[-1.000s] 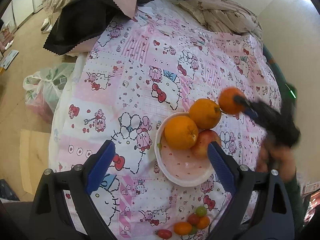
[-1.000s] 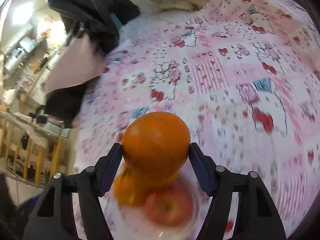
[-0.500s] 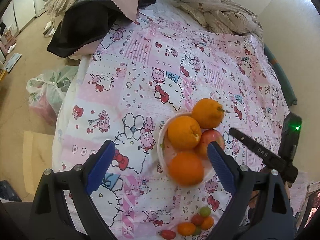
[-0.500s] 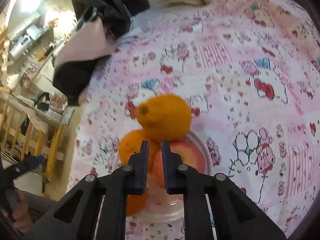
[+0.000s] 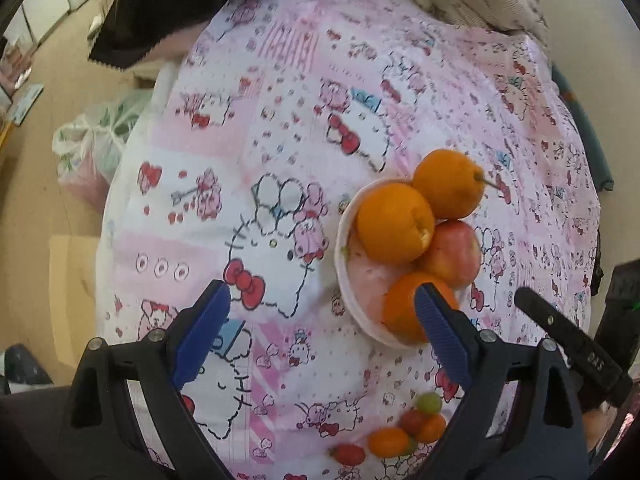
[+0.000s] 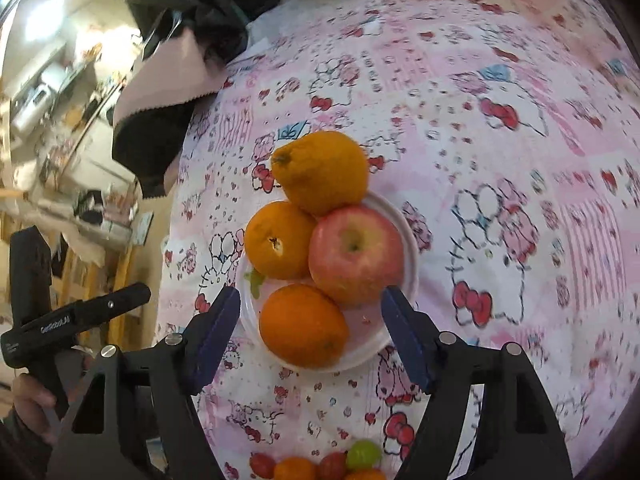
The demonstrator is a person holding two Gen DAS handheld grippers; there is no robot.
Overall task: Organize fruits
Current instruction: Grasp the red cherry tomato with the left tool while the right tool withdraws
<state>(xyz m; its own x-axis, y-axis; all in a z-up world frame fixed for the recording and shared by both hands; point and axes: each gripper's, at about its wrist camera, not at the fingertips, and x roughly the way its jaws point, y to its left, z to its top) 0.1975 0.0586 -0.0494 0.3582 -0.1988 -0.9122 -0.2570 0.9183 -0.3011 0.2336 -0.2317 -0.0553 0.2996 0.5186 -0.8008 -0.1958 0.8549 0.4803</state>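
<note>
A white bowl (image 6: 404, 236) is seen on the pink patterned bed sheet (image 6: 500, 128), holding three oranges and one red apple (image 6: 354, 252). The nearest orange (image 6: 302, 326) rests at the bowl's near edge, touching the apple. The right tool (image 6: 310, 334) is held spread wide, empty, just above that orange. The left tool (image 5: 320, 332) is likewise spread and empty, beside the bowl. Small tomatoes (image 5: 404, 432) are clustered on the sheet nearby.
</note>
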